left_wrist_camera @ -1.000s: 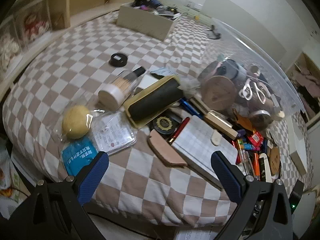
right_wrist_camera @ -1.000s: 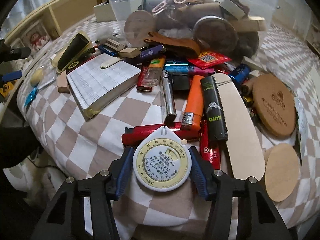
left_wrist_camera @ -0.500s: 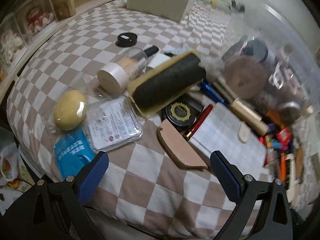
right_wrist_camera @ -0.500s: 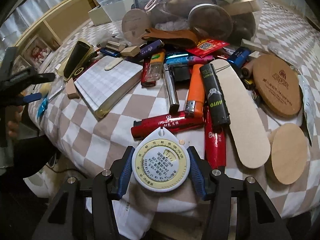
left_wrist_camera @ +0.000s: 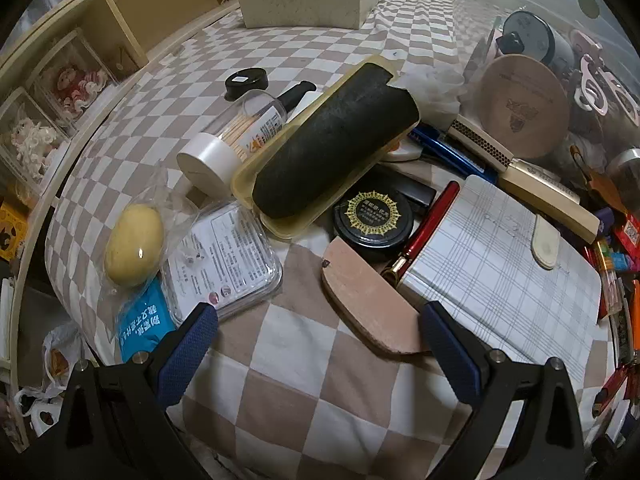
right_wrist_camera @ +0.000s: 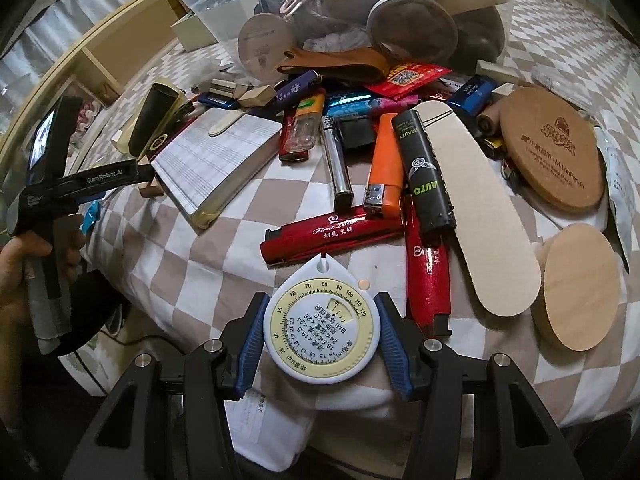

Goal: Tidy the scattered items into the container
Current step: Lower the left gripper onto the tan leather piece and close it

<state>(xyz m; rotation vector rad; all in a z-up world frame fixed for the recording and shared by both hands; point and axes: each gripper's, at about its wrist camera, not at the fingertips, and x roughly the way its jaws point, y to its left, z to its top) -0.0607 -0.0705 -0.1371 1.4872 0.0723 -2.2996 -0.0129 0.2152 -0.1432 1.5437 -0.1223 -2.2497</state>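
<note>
right tongs [right_wrist_camera: 320, 334] clamped on tape measure [right_wrist_camera: 320, 328]

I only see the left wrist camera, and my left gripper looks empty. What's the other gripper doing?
Observer: The right gripper is shut on a white teardrop-shaped tape measure with a yellow dial.
Operator: What's just past it?
Observer: A shiny red lighter lies crosswise on the checked cloth, just beyond the tape measure's tip.
Operator: Do you see me?
Observer: Yes. At the right view's left edge, a hand holds the left gripper by its black handle.
</note>
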